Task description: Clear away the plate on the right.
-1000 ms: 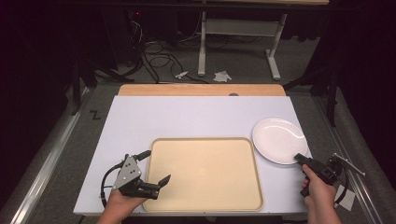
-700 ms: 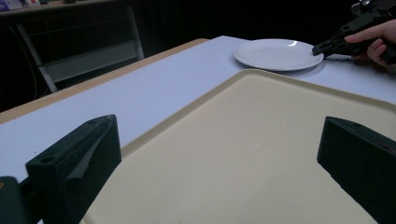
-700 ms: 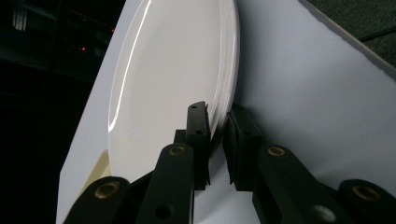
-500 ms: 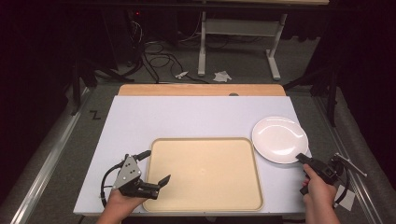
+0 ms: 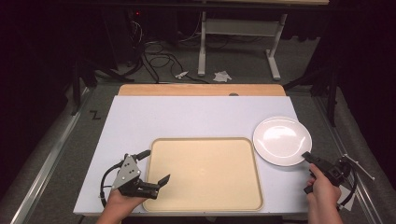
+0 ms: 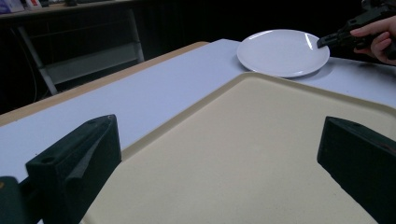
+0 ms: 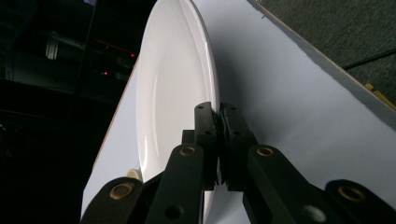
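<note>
A white plate (image 5: 281,140) lies on the white table, to the right of a beige tray (image 5: 205,172). My right gripper (image 5: 306,155) is shut on the plate's near right rim. Its jaws have just been closing, and in the right gripper view (image 7: 219,112) the pads pinch the rim of the plate (image 7: 173,93). My left gripper (image 5: 156,165) stands open at the tray's near left corner, a jaw on either side of the rim. In the left gripper view (image 6: 219,135) the bare tray (image 6: 243,154) lies between the jaws, with the plate (image 6: 282,51) and the right gripper (image 6: 324,41) beyond.
The white table top (image 5: 187,116) has a wooden strip (image 5: 201,89) along its far edge. The table's right edge runs close beside the right hand. On the floor behind the table are cables and a desk frame (image 5: 238,42).
The right gripper has shifted slightly at the plate's near rim. The left hand, the tray and the plate stay where they were.
</note>
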The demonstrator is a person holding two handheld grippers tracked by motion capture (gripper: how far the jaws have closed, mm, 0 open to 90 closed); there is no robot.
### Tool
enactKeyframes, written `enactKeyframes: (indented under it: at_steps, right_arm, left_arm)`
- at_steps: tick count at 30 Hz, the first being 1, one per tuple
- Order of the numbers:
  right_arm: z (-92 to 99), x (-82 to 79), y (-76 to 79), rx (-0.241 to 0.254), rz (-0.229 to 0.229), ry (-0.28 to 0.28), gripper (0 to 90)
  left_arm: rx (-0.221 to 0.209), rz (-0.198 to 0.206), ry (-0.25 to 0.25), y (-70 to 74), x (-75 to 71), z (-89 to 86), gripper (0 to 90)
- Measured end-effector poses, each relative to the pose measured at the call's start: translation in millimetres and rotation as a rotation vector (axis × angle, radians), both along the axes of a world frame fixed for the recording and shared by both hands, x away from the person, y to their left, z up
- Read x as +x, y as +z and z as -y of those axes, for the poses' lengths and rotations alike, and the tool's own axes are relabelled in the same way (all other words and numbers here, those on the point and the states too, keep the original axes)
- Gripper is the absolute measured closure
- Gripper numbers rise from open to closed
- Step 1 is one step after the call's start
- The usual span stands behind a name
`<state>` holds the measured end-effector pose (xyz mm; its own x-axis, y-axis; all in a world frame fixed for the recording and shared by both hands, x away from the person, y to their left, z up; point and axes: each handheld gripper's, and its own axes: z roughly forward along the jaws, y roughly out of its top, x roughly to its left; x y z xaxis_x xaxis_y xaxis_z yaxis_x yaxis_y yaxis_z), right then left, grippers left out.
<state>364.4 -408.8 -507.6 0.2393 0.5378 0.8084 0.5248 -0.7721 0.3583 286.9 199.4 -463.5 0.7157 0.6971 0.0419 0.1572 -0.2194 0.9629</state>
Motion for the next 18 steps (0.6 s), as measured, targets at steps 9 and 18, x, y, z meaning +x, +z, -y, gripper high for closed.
enactKeyframes:
  at_steps: [9, 18]
  right_arm:
    - [5.3, -3.5, 0.9, 0.027, 0.017, -0.009, 89.3]
    - [4.9, -4.7, 3.0, 0.068, 0.046, 0.012, 89.4]
  left_arm:
    - [-0.004, 0.002, 0.0, 0.5, -0.3, -0.8, 0.4]
    - [-0.006, 0.003, 0.0, 0.5, -0.1, -0.9, 0.4]
